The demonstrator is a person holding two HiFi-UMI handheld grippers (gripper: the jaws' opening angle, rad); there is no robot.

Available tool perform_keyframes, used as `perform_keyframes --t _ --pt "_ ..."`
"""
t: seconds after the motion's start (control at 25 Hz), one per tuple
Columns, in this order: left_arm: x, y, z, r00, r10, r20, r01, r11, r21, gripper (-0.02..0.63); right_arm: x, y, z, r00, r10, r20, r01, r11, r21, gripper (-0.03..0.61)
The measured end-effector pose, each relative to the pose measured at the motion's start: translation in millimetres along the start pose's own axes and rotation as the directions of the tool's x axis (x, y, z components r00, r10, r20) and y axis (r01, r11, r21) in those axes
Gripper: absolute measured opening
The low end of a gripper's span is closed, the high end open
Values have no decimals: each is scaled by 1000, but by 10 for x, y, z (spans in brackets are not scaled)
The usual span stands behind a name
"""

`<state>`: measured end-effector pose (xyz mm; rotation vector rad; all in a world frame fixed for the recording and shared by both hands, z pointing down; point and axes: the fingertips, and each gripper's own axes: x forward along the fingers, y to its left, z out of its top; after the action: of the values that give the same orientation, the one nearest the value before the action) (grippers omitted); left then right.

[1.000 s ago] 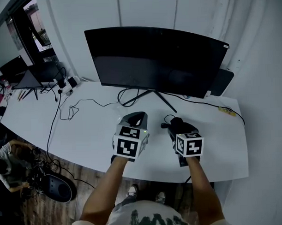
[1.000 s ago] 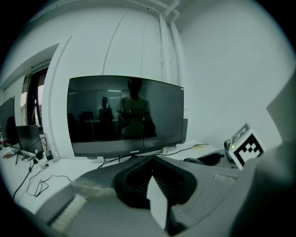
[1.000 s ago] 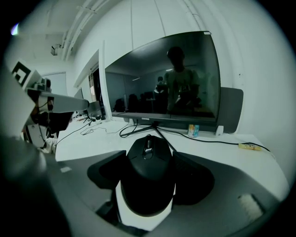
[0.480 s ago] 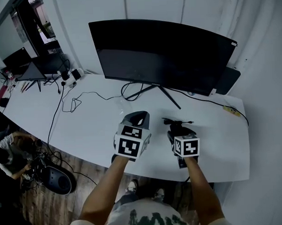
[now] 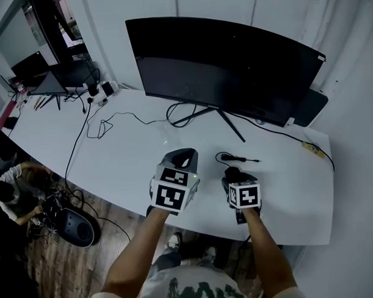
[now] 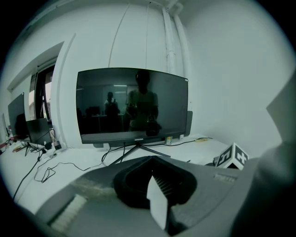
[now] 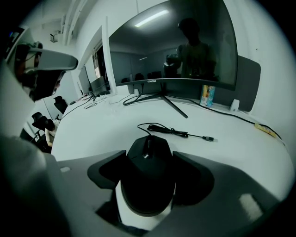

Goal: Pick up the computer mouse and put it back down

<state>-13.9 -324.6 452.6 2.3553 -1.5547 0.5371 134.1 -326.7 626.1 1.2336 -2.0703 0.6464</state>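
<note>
A white desk point(image 5: 114, 172) curves along a white wall. Near its front edge, toward the right, the black computer mouse point(image 7: 148, 180) is clamped between the jaws of the right gripper point(image 7: 149, 159), with both pads against its sides. Whether its underside touches the desk cannot be told. Its cable point(image 7: 173, 132) lies loosely bundled on the desk just beyond it, the plug end lying free. To the left, the left gripper point(image 5: 179, 159) hovers over the desk, its jaws closed together on nothing. Farther back stands a wide, dark curved monitor point(image 5: 226, 70).
</note>
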Motion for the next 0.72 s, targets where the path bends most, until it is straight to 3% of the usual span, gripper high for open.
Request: perform_keyframes --t 0.36,0.72 --pt "-66 97 -114 999 34 -18 -34 999 -7 3 129 28 -80 1000 -2 -13 1 1000 -22 316" --pt "-78 82 -77 1000 19 -15 -19 1000 1 3 112 13 -78 1000 -16 3 16 1000 16 322"
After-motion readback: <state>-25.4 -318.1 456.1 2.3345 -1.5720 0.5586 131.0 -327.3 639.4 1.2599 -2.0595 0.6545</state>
